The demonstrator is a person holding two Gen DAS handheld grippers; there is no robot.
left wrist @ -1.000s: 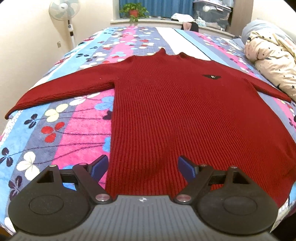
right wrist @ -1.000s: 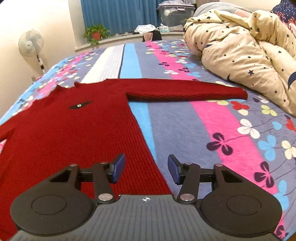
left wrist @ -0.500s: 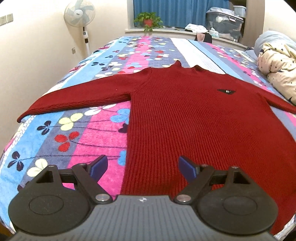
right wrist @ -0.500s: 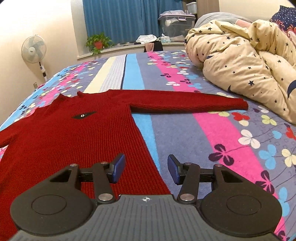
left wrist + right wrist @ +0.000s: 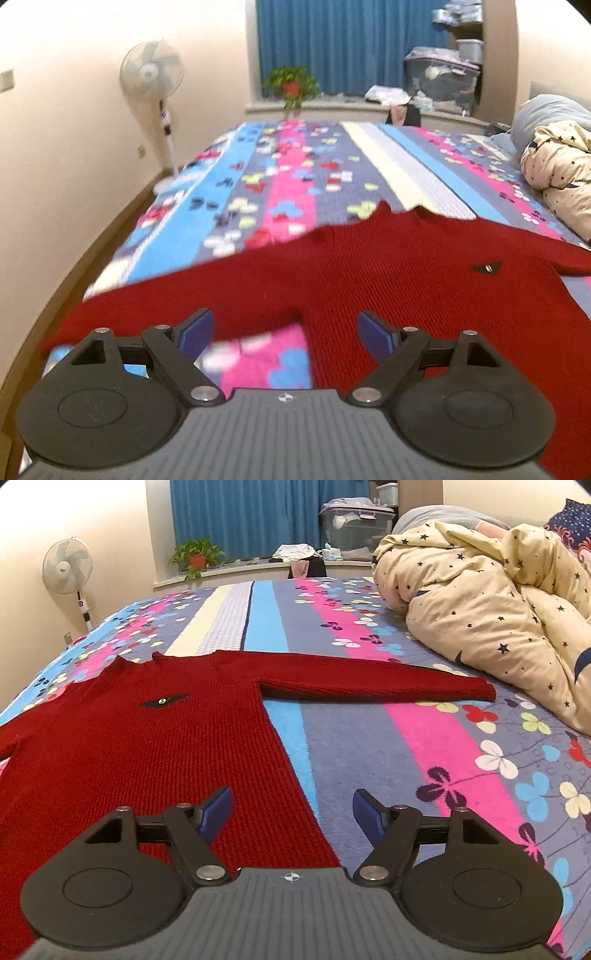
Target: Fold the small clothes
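A dark red knitted sweater point(image 5: 388, 280) point(image 5: 122, 746) lies flat on the bed, front up, both sleeves spread out sideways. My left gripper point(image 5: 284, 332) hovers open over the armpit where the left sleeve point(image 5: 177, 295) meets the body, nothing between its blue pads. My right gripper point(image 5: 291, 812) hangs above the sweater's right side edge near the hem; its jaws are opening and nothing is held. The right sleeve point(image 5: 376, 686) stretches toward the quilt.
The bed is covered by a striped floral blanket point(image 5: 424, 746). A bunched cream star-print quilt point(image 5: 498, 602) lies at the right. A standing fan point(image 5: 151, 74) and a wall are at the left; a potted plant point(image 5: 195, 555) and storage boxes sit on the window ledge.
The left gripper has moved forward and to the left, from the hem up to the left armpit; its view is blurred. The right gripper's jaws have spread wider while it stayed in place.
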